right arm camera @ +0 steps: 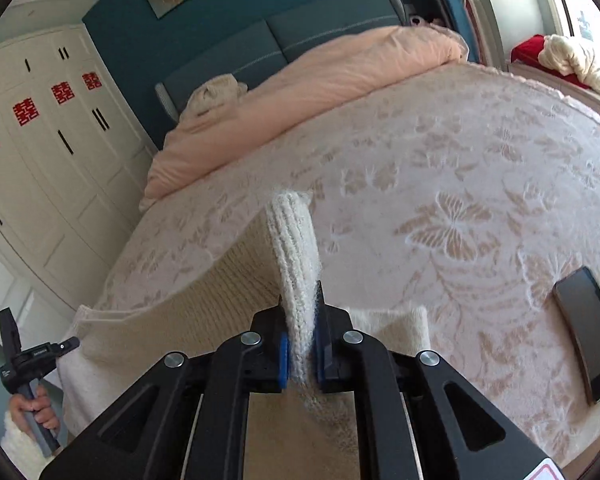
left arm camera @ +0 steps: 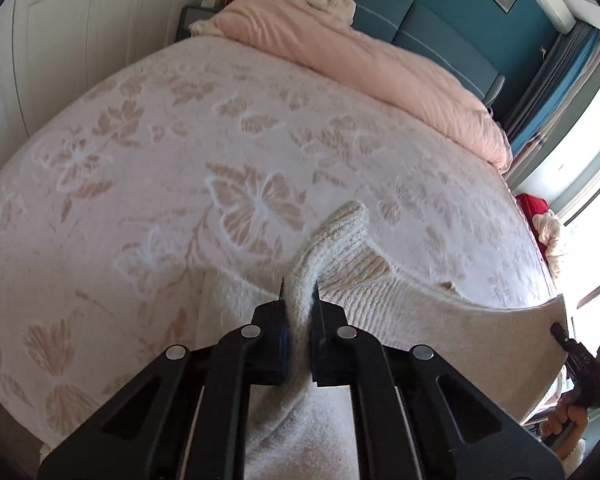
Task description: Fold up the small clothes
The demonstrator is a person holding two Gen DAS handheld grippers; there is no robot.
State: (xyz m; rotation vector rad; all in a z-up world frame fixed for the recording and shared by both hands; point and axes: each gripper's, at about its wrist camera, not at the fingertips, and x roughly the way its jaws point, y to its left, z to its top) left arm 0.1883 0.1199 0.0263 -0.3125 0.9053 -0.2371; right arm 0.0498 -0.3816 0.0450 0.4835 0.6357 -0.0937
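Ahead of my claws the butterfly bedspread (left arm camera: 220, 152) lay open and flat, with room to pass on either side. A black phone (right arm camera: 588, 336) sat on it near my right side. The pink duvet (right arm camera: 300, 88) heaped along the headboard (right arm camera: 300, 36) blocked the far end.

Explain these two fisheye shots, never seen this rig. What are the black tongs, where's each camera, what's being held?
There is no robot: a person holds one set of tongs in each hand, each with a camera looking along its fingers. The left tongs are shut on a ribbed edge of a cream knit garment. The right tongs pinch another edge, so the knit spans between them above the butterfly-patterned bedspread. A pink duvet lies by the headboard, and a dark phone rests on the bedspread.
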